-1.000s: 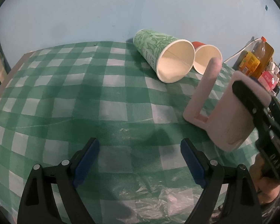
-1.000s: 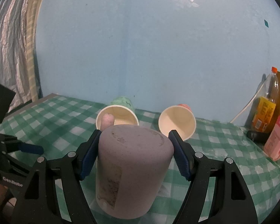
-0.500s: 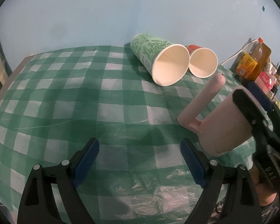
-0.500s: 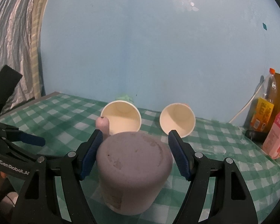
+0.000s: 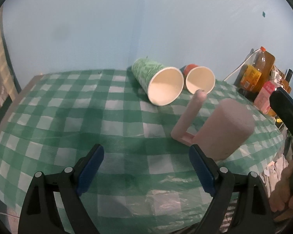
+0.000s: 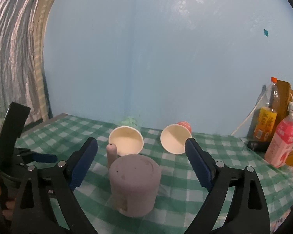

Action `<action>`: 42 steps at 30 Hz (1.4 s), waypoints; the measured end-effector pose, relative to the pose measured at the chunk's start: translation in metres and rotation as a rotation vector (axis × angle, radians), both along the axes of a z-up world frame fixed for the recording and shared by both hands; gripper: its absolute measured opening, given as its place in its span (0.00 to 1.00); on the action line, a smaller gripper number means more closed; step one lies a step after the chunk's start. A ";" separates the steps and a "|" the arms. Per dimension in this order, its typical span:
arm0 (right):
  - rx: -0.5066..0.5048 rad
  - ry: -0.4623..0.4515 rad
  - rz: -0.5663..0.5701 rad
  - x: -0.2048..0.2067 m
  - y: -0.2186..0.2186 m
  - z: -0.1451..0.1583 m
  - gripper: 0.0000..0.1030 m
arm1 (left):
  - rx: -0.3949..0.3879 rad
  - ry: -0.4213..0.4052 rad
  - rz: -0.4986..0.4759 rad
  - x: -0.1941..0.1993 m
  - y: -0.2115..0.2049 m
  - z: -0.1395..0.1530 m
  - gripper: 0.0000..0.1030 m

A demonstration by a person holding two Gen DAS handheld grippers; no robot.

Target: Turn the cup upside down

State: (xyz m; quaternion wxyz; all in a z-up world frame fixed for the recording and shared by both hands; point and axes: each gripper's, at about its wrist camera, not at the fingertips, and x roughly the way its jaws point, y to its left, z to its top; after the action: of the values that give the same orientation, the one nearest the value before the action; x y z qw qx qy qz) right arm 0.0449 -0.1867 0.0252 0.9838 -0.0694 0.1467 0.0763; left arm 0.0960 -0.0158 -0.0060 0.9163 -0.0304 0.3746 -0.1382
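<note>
A pink mug with a long handle stands upside down on the green checked tablecloth, base up. It also shows at the right in the left wrist view, handle pointing left. My right gripper is open, its blue pads either side of the mug and apart from it. My left gripper is open and empty over the cloth, left of the mug.
A green paper cup and a red paper cup lie on their sides behind the mug, mouths toward me. Bottles and a pink carton stand at the right. The blue wall is behind; the table edge is near right.
My right gripper has opened and let go of the pink mug, which now stands on the cloth. The gripper has drawn back and up a little.
</note>
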 end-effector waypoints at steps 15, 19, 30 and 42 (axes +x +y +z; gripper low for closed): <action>0.051 0.038 -0.024 -0.030 -0.025 -0.003 0.88 | 0.052 -0.237 0.062 -0.053 -0.012 0.016 0.97; 0.067 0.057 -0.036 -0.028 -0.031 -0.008 0.88 | 0.093 -0.314 0.088 -0.064 -0.019 0.014 1.00; 0.056 0.072 -0.039 -0.027 -0.031 -0.017 0.88 | 0.079 -0.364 0.093 -0.074 -0.020 0.015 1.00; 0.048 0.088 -0.024 -0.024 -0.028 -0.020 0.88 | 0.058 -0.375 0.124 -0.078 -0.014 0.020 1.00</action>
State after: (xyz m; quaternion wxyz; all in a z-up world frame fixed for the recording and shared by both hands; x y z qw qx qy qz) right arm 0.0204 -0.2145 0.0055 0.9786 -0.0407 0.1888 0.0709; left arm 0.0183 -0.0302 0.0139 0.9773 -0.0008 0.1987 -0.0738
